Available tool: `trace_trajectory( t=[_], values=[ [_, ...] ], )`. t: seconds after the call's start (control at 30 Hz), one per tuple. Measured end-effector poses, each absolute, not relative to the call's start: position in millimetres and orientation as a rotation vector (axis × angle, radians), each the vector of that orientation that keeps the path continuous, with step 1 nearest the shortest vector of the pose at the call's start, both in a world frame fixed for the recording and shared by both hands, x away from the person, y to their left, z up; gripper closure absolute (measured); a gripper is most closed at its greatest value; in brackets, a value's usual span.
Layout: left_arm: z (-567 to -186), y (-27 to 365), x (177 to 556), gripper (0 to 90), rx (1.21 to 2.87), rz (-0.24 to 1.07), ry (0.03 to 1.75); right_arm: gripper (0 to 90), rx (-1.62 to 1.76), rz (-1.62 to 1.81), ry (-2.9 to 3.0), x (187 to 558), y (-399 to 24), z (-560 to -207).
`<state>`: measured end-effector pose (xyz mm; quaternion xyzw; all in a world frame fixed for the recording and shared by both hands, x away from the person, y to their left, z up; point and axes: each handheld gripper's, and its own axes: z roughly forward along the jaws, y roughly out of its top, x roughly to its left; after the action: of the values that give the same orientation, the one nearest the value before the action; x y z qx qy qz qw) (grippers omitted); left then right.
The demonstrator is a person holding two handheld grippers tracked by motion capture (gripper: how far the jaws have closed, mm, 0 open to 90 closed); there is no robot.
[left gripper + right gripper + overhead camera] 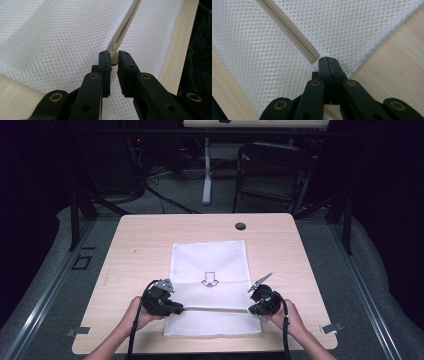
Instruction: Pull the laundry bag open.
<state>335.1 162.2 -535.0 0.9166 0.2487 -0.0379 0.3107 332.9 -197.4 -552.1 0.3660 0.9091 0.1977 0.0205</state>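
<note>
A white mesh bag (210, 265) with an arrow mark lies flat on the wooden table (135, 245). A beige zipper (215, 310) runs across it near the front edge. At the zipper's left end my left gripper (178, 309) is shut on the beige zipper pull (114, 58), the jaws (114, 56) pinching it from both sides. My right gripper (251, 310) is at the zipper's right end. Its jaws (327, 61) are shut on the bag's edge where the zipper (289, 32) ends.
A small black round cap (240, 226) sits near the table's far edge. A dark folding chair (270, 170) and a white desk leg (206, 170) stand behind the table. Bare wood surrounds the bag on all sides.
</note>
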Motion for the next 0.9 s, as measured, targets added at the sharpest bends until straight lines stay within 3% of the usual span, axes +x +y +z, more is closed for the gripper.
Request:
trace_trajectory(
  t=[0.4, 0.9],
  values=[
    [-539, 204, 331, 81.2, 2.384, -0.055, 0.795, 90.0, 1.137, 0.615, 2.820, 333, -197, -552],
    [-537, 224, 325, 81.2, 2.363, -0.030, 0.849, 90.0, 1.136, 0.626, 2.825, 334, -197, -553]
  ],
)
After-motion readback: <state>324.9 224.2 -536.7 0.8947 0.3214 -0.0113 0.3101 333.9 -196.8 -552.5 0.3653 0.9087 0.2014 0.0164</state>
